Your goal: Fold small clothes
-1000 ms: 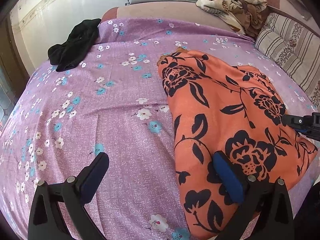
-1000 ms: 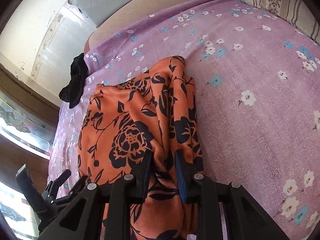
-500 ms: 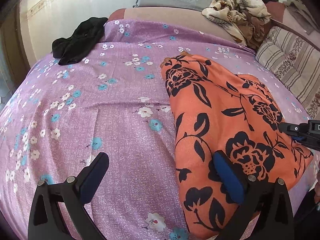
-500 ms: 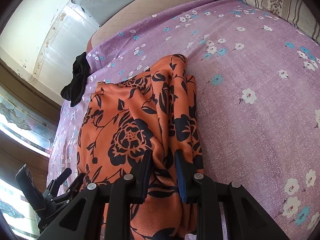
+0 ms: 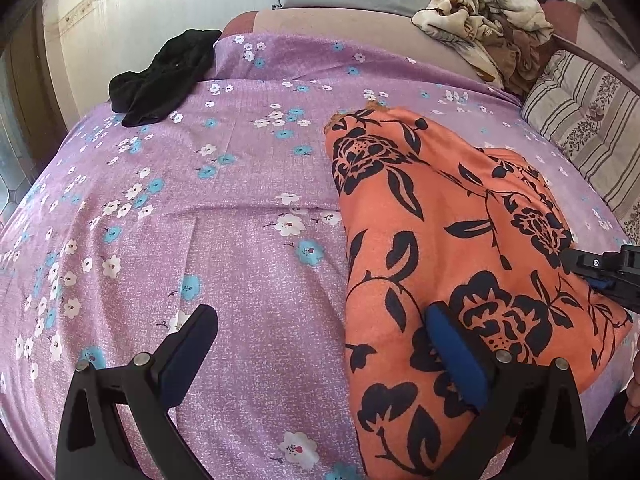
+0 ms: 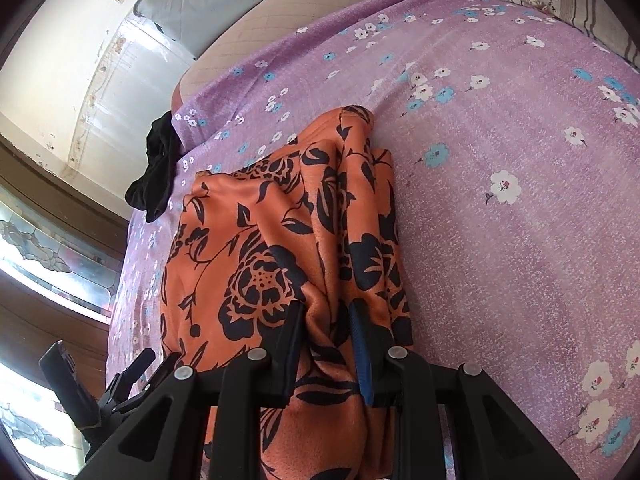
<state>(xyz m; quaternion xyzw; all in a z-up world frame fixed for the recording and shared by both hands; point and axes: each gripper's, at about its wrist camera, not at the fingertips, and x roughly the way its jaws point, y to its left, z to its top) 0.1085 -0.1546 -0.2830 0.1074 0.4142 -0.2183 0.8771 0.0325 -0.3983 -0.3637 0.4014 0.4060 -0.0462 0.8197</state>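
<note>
An orange garment with black flowers [image 5: 448,216] lies folded lengthwise on the purple floral bedsheet [image 5: 224,216]. My left gripper [image 5: 320,344] is open and empty, its right finger over the garment's near left edge and its left finger over bare sheet. My right gripper [image 6: 326,320] is shut on a bunched fold of the orange garment [image 6: 280,240] at its near end. The right gripper also shows at the right edge of the left wrist view [image 5: 600,268]. The left gripper shows at the lower left of the right wrist view [image 6: 116,392].
A crumpled black garment [image 5: 164,76] lies at the sheet's far left corner. A heap of patterned clothes [image 5: 488,24] sits at the far right. A striped pillow [image 5: 588,128] lies along the right side. The wall and a window are on the left.
The left gripper has drawn back and tilted slightly, so more of the far wall and clothes heap shows. The right gripper stays shut on the garment, which has shifted a little.
</note>
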